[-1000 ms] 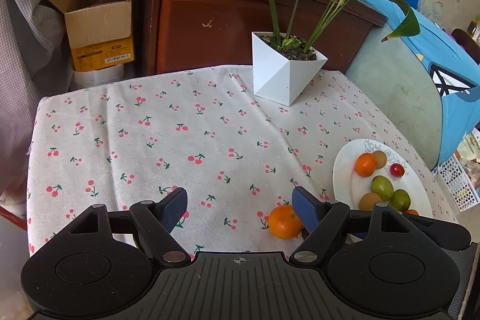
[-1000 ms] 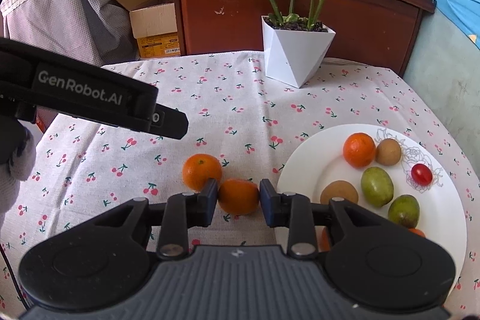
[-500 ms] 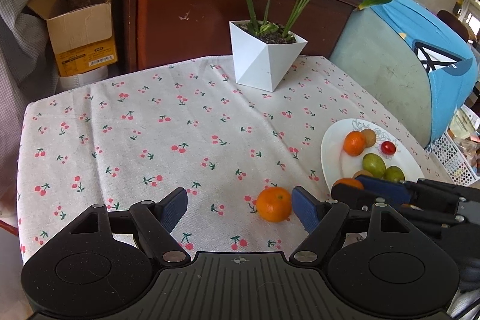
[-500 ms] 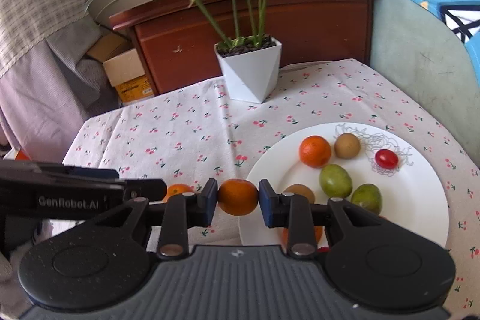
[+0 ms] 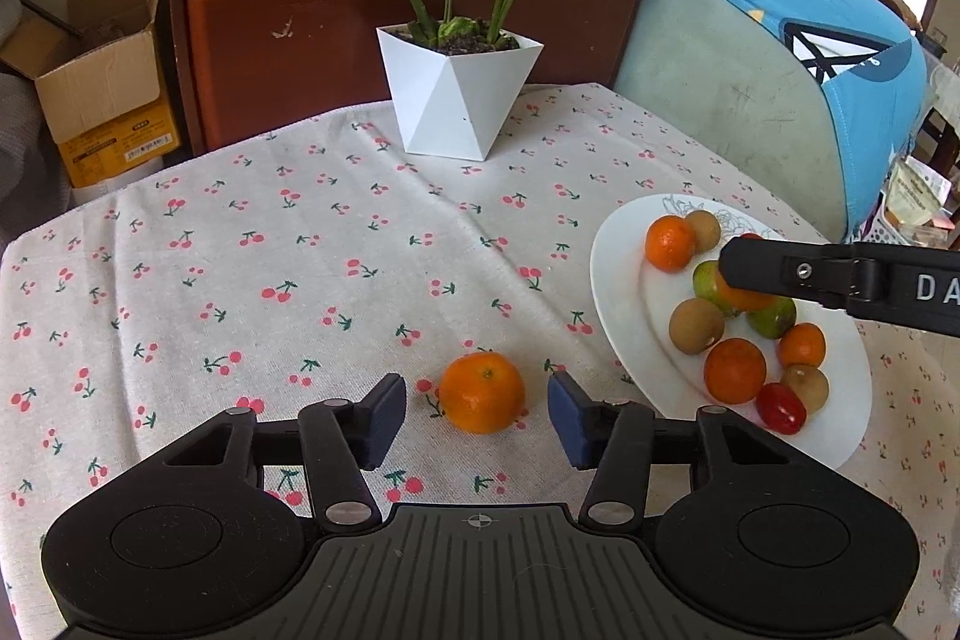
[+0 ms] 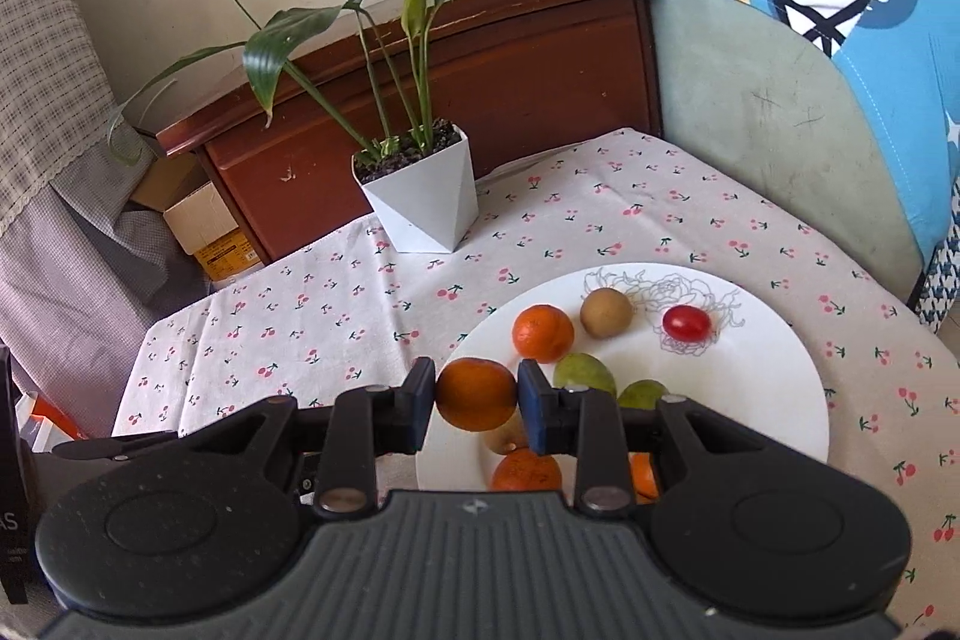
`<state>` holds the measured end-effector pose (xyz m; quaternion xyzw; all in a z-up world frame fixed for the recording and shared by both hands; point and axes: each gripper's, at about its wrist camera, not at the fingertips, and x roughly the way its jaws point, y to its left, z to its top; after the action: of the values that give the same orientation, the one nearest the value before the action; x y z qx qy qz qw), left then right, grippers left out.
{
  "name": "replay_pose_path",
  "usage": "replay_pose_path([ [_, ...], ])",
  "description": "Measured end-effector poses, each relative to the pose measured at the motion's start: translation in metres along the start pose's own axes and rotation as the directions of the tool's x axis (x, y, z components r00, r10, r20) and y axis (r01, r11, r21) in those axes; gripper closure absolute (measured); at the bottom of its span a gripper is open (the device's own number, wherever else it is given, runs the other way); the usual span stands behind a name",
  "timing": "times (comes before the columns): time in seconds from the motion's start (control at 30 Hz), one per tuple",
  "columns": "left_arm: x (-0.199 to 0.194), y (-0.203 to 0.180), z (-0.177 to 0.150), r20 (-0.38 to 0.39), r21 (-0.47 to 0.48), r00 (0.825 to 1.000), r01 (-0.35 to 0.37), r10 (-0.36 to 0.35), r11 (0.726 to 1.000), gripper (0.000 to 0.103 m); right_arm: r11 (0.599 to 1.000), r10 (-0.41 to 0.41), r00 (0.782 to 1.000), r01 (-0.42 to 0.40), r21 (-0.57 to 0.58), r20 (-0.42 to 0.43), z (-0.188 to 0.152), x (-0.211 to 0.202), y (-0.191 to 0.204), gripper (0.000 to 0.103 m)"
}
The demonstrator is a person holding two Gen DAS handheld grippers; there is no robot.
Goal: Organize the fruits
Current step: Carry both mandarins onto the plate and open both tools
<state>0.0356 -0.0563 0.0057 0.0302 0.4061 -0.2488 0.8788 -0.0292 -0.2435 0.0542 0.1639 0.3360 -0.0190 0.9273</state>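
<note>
While plate-high, right gripper [image 6: 477, 403] around orange [image 6: 476, 394].

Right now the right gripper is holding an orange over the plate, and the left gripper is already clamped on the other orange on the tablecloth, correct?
Not quite. The left gripper is open: in the left wrist view its fingers stand apart on either side of the orange on the tablecloth, not touching it. The right gripper does hold an orange over the plate.

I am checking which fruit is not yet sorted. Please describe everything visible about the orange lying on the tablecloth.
The orange is round, bright, with dimpled glossy peel and a small green stem scar facing up. It rests on the cherry-print tablecloth, left of the white plate, apart from it. It sits between the open left gripper fingers; neither blue pad touches it.
</note>
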Motion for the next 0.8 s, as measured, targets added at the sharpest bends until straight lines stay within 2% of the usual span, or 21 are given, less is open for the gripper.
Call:
replay_pose_path([
  [0.17,0.006,-0.005,-0.001,-0.01,0.019,1.0,0.001,-0.001,1.0,0.074,0.998,-0.004,1.0,0.003,0.059,0.007,0.003,-0.006,-0.014,0.073],
  [0.5,-0.003,-0.019,0.006,0.043,0.023,0.999,0.02,-0.021,1.0,0.074,0.984,-0.041,0.996,0.027,0.174,0.077,0.019,-0.029,-0.049,0.073],
  [0.63,-0.014,-0.031,0.018,0.093,0.026,0.993,0.072,-0.074,0.997,0.074,0.97,-0.067,0.992,0.039,0.239,0.109,0.026,-0.037,-0.067,0.073],
  [0.8,-0.019,-0.056,0.026,0.122,0.06,0.979,0.155,-0.162,0.986,0.074,0.952,-0.087,0.993,0.06,0.301,0.079,0.022,-0.033,-0.081,0.073],
])
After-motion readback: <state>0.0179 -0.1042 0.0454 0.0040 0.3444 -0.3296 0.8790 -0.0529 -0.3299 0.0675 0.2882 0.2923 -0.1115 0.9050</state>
